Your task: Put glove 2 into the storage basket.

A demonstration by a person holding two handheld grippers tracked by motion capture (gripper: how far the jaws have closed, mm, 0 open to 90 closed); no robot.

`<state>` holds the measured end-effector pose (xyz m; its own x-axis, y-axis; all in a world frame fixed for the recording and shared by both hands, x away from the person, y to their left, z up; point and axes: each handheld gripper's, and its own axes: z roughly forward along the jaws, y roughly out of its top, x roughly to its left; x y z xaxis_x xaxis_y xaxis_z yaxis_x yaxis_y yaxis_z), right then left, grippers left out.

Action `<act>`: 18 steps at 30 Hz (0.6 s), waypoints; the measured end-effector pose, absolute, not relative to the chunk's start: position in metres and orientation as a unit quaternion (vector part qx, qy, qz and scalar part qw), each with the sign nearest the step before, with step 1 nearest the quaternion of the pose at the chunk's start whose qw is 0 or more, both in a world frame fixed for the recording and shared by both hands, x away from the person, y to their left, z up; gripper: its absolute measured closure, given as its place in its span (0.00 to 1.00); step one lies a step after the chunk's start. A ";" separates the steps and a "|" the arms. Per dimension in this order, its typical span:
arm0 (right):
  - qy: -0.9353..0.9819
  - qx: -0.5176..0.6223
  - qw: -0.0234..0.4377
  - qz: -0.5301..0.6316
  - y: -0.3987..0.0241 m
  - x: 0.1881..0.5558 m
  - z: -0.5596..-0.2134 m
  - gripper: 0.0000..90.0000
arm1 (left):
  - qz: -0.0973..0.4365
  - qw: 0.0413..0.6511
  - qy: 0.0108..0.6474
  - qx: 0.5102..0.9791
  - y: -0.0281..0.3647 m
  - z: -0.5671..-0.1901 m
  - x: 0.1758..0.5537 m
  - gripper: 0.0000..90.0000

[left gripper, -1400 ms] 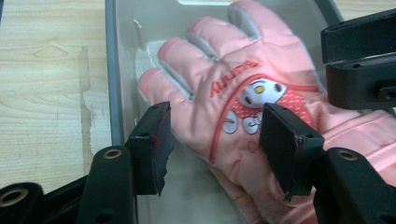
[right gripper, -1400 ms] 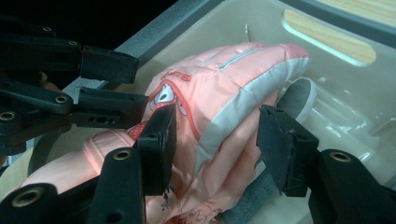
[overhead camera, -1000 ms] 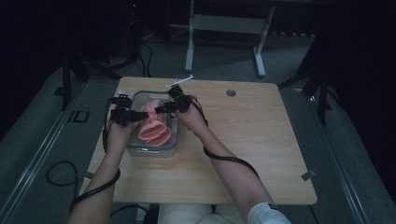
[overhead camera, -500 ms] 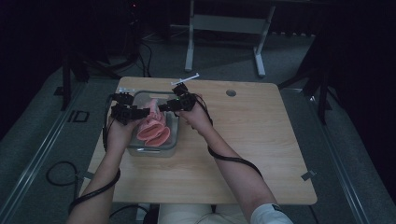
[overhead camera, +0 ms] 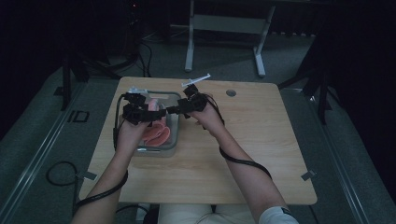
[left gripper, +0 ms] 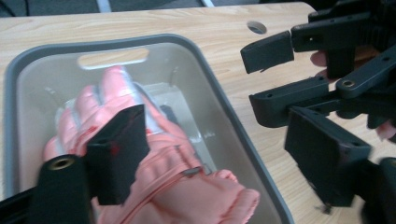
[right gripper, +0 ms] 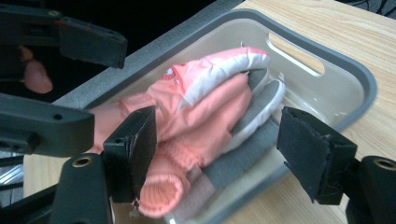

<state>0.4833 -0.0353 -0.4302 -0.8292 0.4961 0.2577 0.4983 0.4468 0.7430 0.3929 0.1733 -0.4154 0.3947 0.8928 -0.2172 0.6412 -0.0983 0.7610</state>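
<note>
Table: light wood top, round hole near its far edge.
On it: grey tub at far left; thin white object, perhaps a syringe, at the far edge.

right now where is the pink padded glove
The pink padded glove lies inside the grey plastic bin on the table's left half in the high view, below both open grippers.

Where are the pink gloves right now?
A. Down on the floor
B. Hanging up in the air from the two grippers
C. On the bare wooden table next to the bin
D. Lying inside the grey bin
D: the pink gloves lie inside the grey bin, and the left gripper and the right gripper are open above them, gripping nothing.
</note>
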 end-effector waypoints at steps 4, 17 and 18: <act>-0.854 -0.282 -0.005 -0.437 -0.045 0.481 -0.431 0.27 | 0.156 0.416 0.510 0.737 0.163 -0.416 0.391 0.16; -0.855 -0.286 -0.028 -0.433 -0.088 0.472 -0.444 0.23 | 0.153 0.429 0.443 0.772 0.119 -0.416 0.383 0.01; -0.855 -0.286 -0.029 -0.432 -0.092 0.471 -0.444 0.23 | 0.148 0.434 0.439 0.773 0.115 -0.417 0.382 0.01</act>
<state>0.4713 -0.0916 -0.4444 -0.8349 0.5135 0.1980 0.4640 0.4632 0.7551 0.3820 0.1148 -0.4166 0.5707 0.8071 -0.1514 0.5496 -0.2385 0.8007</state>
